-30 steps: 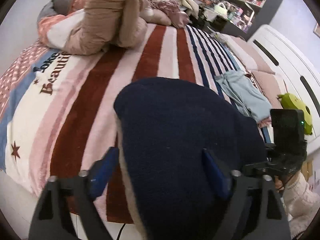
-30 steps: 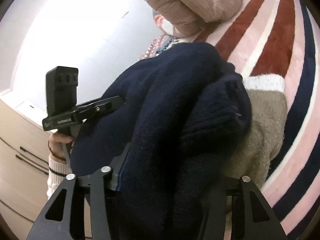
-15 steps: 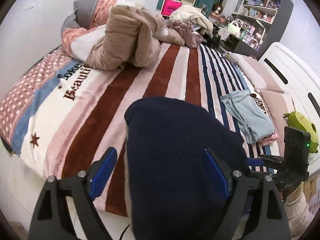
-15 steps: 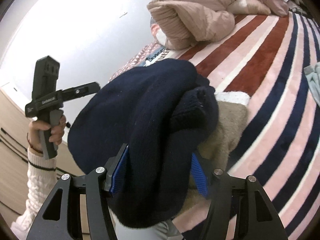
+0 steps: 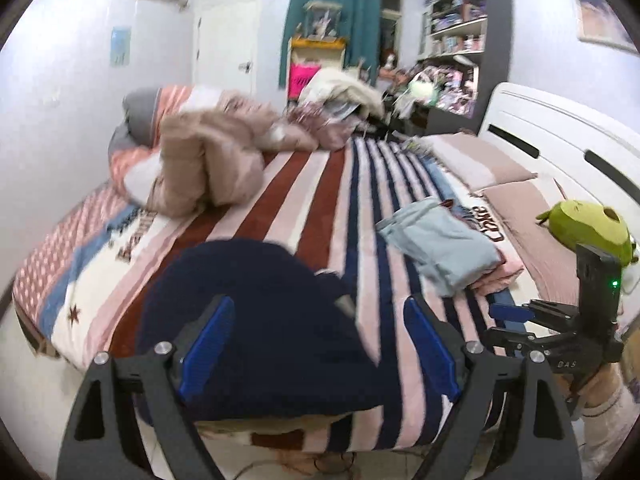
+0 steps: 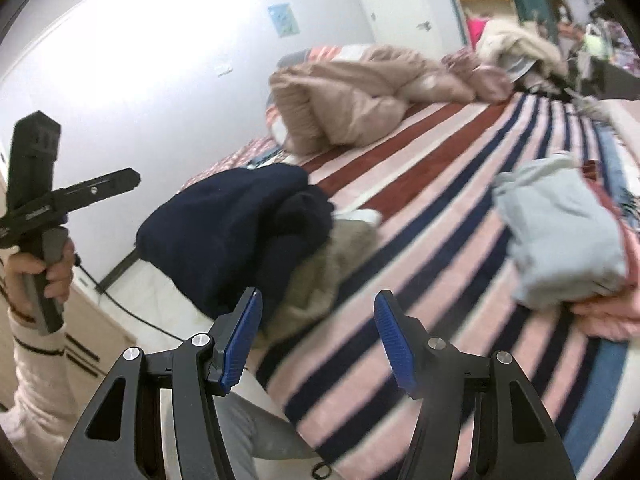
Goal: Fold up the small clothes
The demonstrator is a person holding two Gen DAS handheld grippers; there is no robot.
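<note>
We see the navy sweater [image 5: 256, 320] lying bunched at the near edge of the striped bed [image 5: 320, 184], partly over a beige fleecy garment [image 6: 320, 276]. Our left gripper [image 5: 316, 344] hangs above it with its blue pads opening wide, touching nothing; the sweater sits below and between them. Our right gripper [image 6: 318, 340] is apart at a medium width and empty, over the bed's edge beside the sweater. A folded light-blue garment [image 6: 556, 232] lies on a pink one farther right. A crumpled tan quilt [image 5: 212, 168] sits at the far side.
</note>
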